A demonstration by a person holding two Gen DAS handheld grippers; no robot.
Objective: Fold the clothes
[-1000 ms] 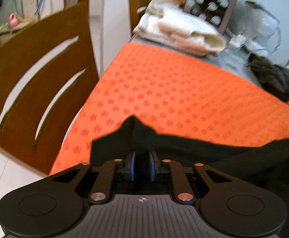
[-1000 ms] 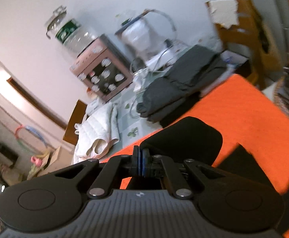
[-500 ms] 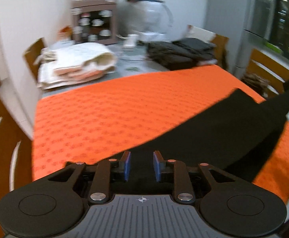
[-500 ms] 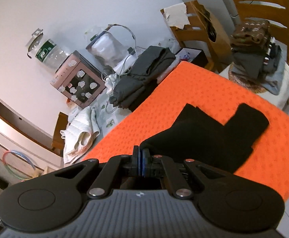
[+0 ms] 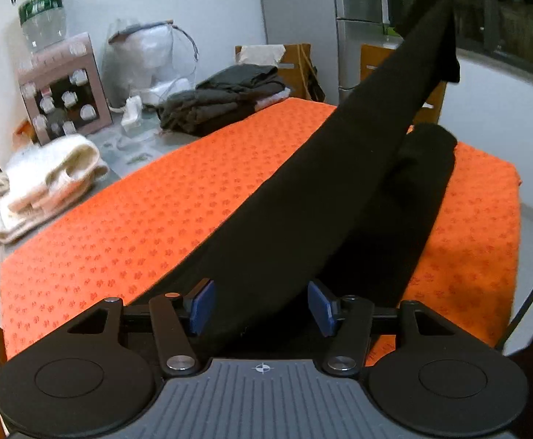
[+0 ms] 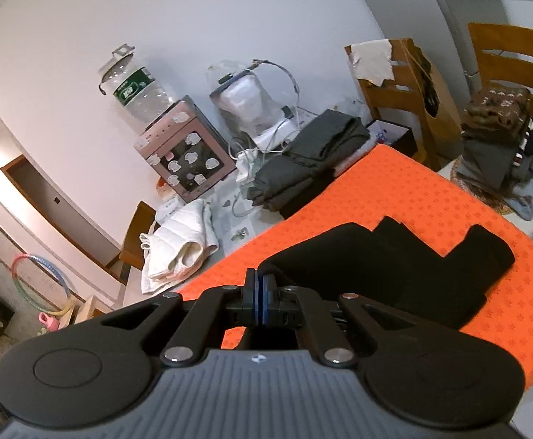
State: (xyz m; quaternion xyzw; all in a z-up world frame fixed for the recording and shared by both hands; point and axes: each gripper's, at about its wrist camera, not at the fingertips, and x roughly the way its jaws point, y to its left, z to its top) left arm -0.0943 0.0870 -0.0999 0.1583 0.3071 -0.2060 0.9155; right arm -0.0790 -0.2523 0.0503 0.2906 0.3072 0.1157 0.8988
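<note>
Now the left gripper (image 5: 262,305) stands with its blue pads wide apart, the black garment (image 5: 303,197) running between them and rising toward one o'clock. Meanwhile the right gripper (image 6: 261,301) is pinched tight on that garment, whose far part lies on the orange cloth (image 6: 405,197) at three o'clock.

A plain black cloth garment (image 5: 303,190) lies on a bright orange tablecloth (image 5: 138,219) dotted with small darker orange motifs. The black plastic gripper (image 5: 261,305) carries blue pads (image 5: 201,305). Behind sit folded dark grey clothes (image 6: 310,161), a cream quilted cloth (image 6: 178,245), and a pink box (image 6: 189,161) bearing white stickers.
</note>
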